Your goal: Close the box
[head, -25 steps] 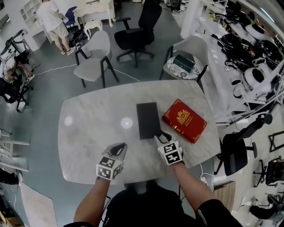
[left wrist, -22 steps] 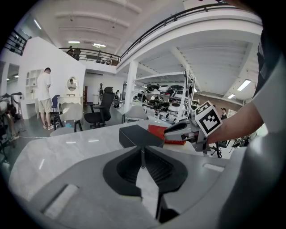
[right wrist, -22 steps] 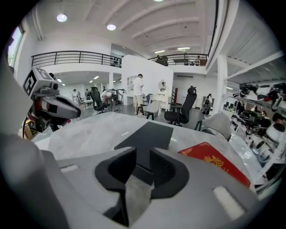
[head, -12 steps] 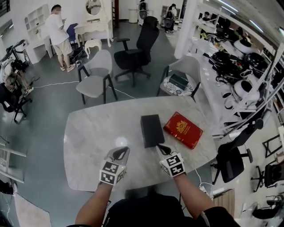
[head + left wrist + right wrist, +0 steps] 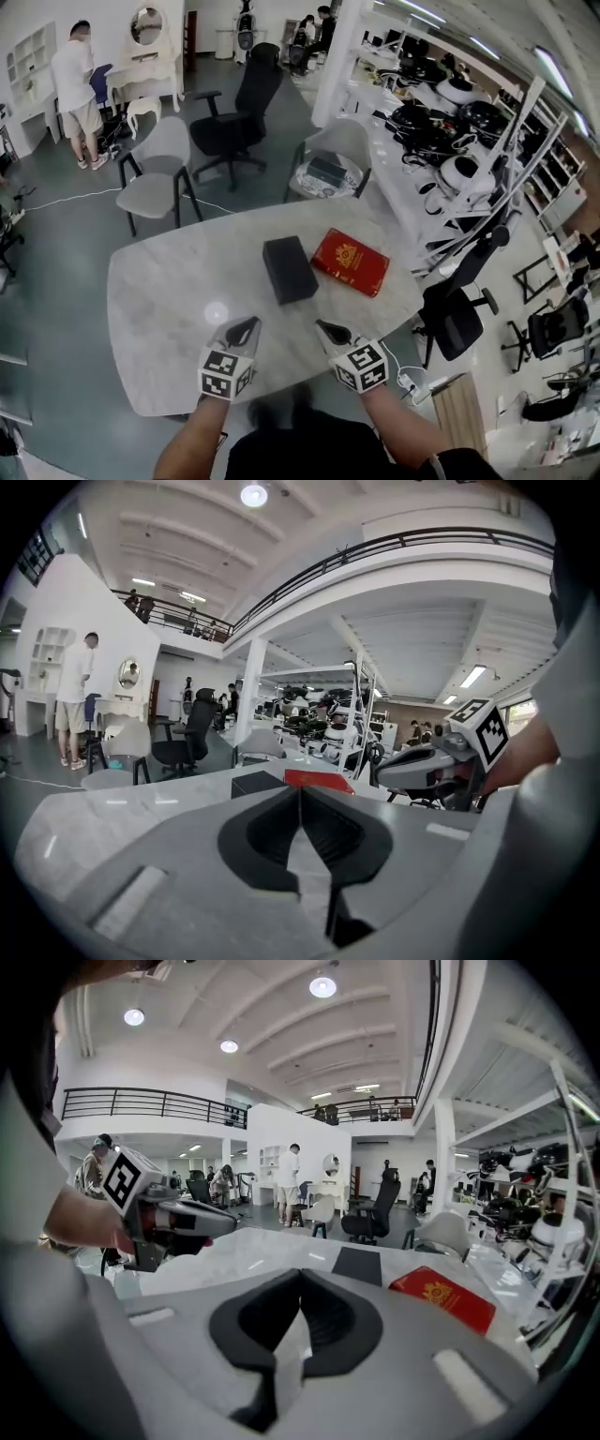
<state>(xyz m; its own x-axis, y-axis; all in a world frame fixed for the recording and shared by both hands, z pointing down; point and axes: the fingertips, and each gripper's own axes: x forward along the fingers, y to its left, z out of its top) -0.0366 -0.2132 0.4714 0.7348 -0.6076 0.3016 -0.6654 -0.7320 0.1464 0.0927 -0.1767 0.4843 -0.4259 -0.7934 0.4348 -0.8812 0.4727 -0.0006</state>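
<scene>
A closed black box lies in the middle of the white marble table; it shows small and far in the left gripper view and the right gripper view. My left gripper hovers above the near table edge, well short of the box; its jaws have just been closing and stand shut with nothing between them. My right gripper hangs beside it, also back from the box, its jaws shut and empty.
A red book-like box with a gold emblem lies just right of the black box. Chairs stand beyond the far table edge, an office chair at its right. A person stands far back left.
Both grippers drew back from the black box toward me and rose. The right gripper's jaws went from open near the box's corner to shut. The head view swung, so the table looks smaller.
</scene>
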